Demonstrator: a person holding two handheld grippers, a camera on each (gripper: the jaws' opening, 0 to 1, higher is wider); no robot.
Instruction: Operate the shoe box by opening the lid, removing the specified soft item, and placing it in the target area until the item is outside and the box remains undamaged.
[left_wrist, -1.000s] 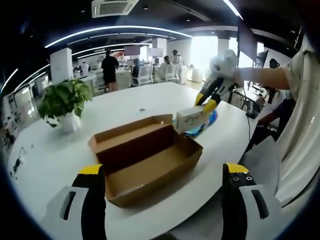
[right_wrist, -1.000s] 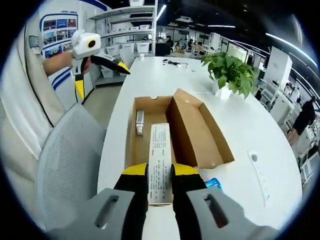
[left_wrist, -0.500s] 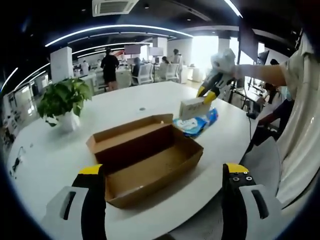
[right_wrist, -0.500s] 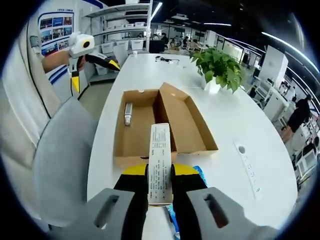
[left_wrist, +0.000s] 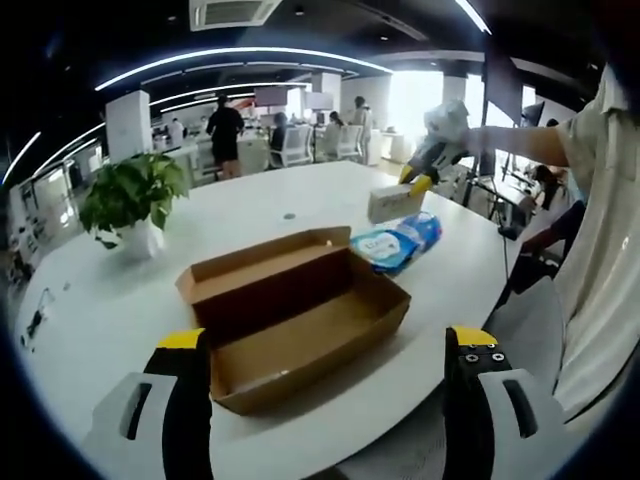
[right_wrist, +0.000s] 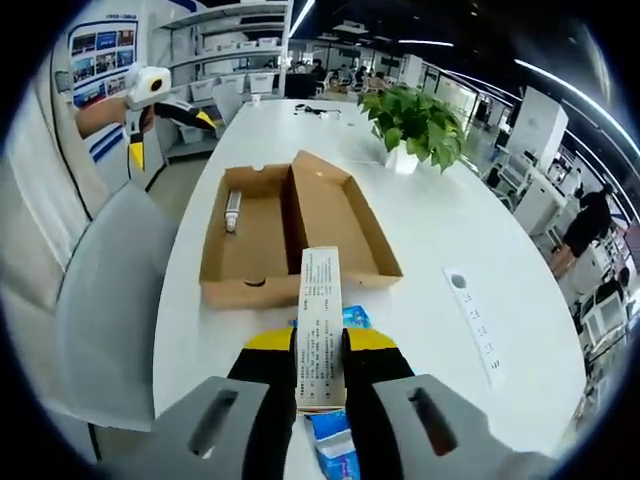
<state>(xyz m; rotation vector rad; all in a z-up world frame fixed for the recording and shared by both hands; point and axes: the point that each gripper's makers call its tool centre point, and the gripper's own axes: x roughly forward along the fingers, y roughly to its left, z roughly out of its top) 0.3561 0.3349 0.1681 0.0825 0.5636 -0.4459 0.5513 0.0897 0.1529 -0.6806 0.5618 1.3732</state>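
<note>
Right claw (right_wrist: 320, 360) carried small carton (right_wrist: 320, 325) farther from shoe box (right_wrist: 295, 225)

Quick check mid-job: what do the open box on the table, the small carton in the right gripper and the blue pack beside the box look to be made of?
The open box looks like plain brown cardboard, matte, with folded flaps. The small carton held in the right gripper seems to be thin white printed card, with sharp edges and lines of text. The blue pack looks like soft glossy plastic film, since it catches highlights; what is inside can't be told.
</note>
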